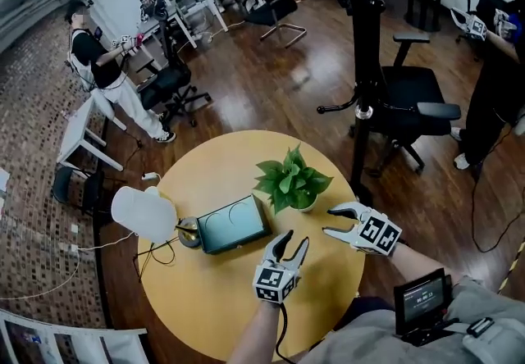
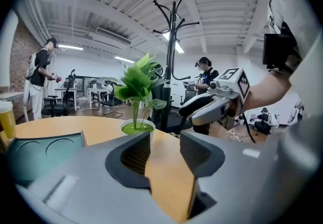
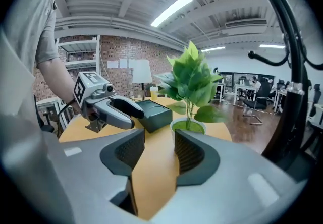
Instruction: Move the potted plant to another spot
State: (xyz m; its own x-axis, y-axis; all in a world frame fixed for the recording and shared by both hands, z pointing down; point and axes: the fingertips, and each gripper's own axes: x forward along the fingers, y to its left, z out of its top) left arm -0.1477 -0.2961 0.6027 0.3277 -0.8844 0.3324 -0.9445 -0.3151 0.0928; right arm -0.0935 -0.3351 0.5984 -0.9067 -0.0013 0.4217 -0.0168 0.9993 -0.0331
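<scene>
The potted plant (image 1: pixel 291 180), broad green leaves in a small white pot, stands on the round wooden table (image 1: pixel 213 297) toward its far right side. My left gripper (image 1: pixel 294 241) hovers above the table just short of the plant, jaws apart and empty. My right gripper (image 1: pixel 330 221) hangs to the plant's right, also open with nothing between its jaws. In the left gripper view the pot (image 2: pixel 137 128) shows beyond the left gripper (image 2: pixel 165 140), and the right gripper (image 2: pixel 212 107) is off to the right. In the right gripper view the pot (image 3: pixel 187 128) sits just past the right gripper (image 3: pixel 159 142).
A dark green box (image 1: pixel 234 225) lies left of the plant, with a cup of yellow drink (image 1: pixel 189 233) and a white lamp shade (image 1: pixel 143 213) beyond it. A black coat stand (image 1: pixel 365 67) and an office chair (image 1: pixel 414 104) stand behind the table. People stand at the room's left and right.
</scene>
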